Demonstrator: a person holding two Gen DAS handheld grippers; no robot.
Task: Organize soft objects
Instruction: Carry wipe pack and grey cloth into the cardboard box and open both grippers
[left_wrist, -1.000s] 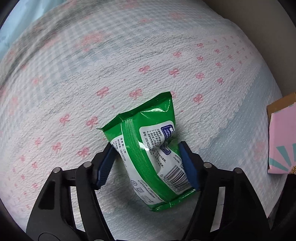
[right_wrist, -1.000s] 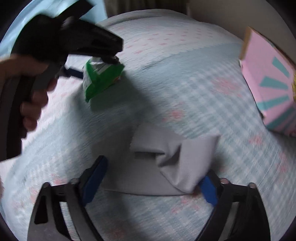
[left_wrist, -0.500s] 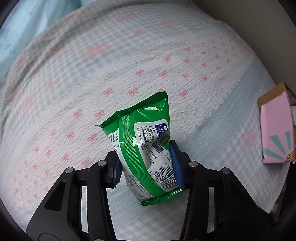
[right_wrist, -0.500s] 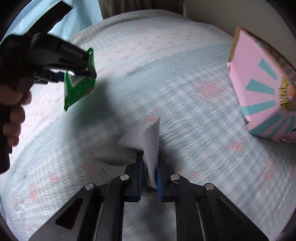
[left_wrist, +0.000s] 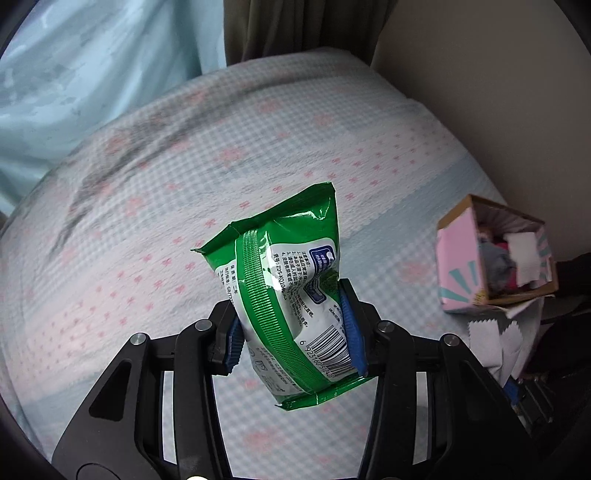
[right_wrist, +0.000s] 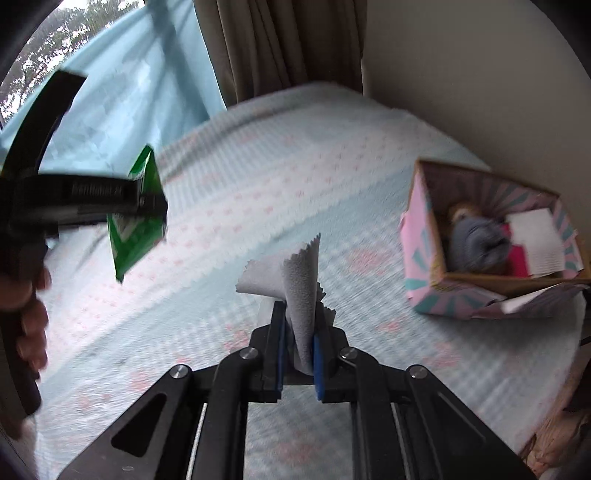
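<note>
My left gripper (left_wrist: 293, 328) is shut on a green wet-wipes pack (left_wrist: 291, 295), held upright in the air above the bed; the blue pads squeeze its lower half. The same pack (right_wrist: 136, 225) shows at the left of the right wrist view, in the left gripper (right_wrist: 147, 206) held by a hand (right_wrist: 29, 314). My right gripper (right_wrist: 298, 350) is shut on a grey cloth (right_wrist: 295, 284) with zigzag edges, bunched and standing up between the pads. The pink box (right_wrist: 421, 254) sits at the right, open on top.
The bed cover (left_wrist: 184, 184) is pale blue and white with pink bows. The pink box (left_wrist: 458, 258) holds several soft items and a white cloth. Curtains (right_wrist: 277, 48) and a wall (right_wrist: 461, 74) lie behind. In the left wrist view the grey cloth (left_wrist: 498, 332) hangs at right.
Both grippers closed, the left on the wipes pack and the right on the grey cloth, and both rose well above the bed. The pink box's open top has come into view.
</note>
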